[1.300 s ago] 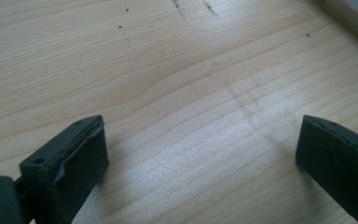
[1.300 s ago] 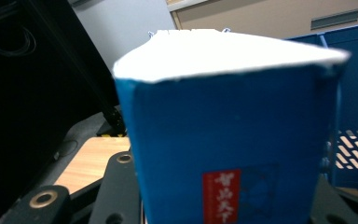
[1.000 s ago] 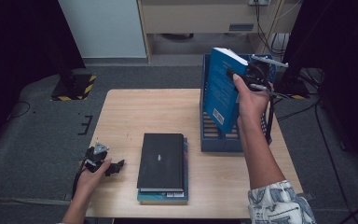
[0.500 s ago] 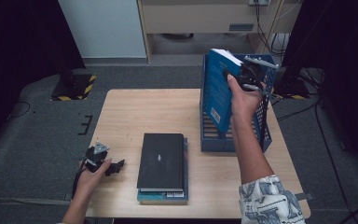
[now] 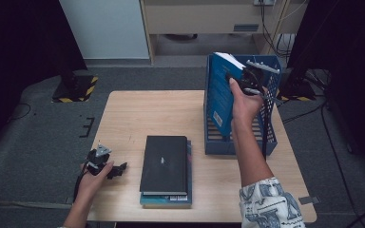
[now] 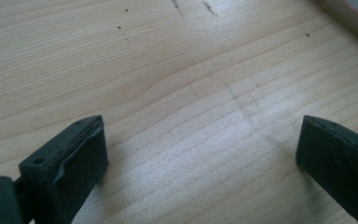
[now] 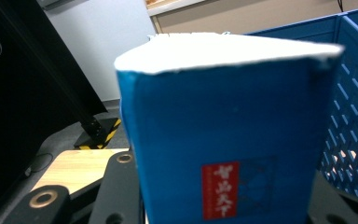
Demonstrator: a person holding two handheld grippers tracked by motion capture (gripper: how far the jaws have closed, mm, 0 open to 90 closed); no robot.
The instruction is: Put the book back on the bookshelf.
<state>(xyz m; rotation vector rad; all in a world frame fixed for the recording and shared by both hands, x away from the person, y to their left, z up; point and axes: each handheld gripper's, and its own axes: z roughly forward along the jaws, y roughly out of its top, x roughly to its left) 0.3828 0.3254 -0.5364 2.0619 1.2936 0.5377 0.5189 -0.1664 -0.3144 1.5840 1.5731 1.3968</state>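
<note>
A thick blue book [image 5: 218, 97] with a red label [image 7: 220, 190] stands upright, its lower part inside the blue mesh file rack [image 5: 267, 135] at the table's right. My right gripper [image 5: 241, 78] is shut on the book's upper spine, one jaw on each cover. In the right gripper view the blue book [image 7: 228, 135] blocks most of the scene, with my right gripper [image 7: 233, 207] clamped around it. My left gripper [image 5: 116, 169] lies on the table [image 5: 138, 114] near its front left corner. Its jaws stand wide open over bare wood, as the left gripper [image 6: 200, 149] view shows.
Two or three books [image 5: 165, 166], a black one on top, lie flat in a stack at the table's front middle. The stack's corner [image 6: 354, 11] shows beyond the left jaws. The blue rack wall [image 7: 354, 93] rises right of the held book. Dark stands and cables surround the table.
My right hand has carried the blue book down and a little left, so it sits deeper in the rack. The left hand has stayed put.
</note>
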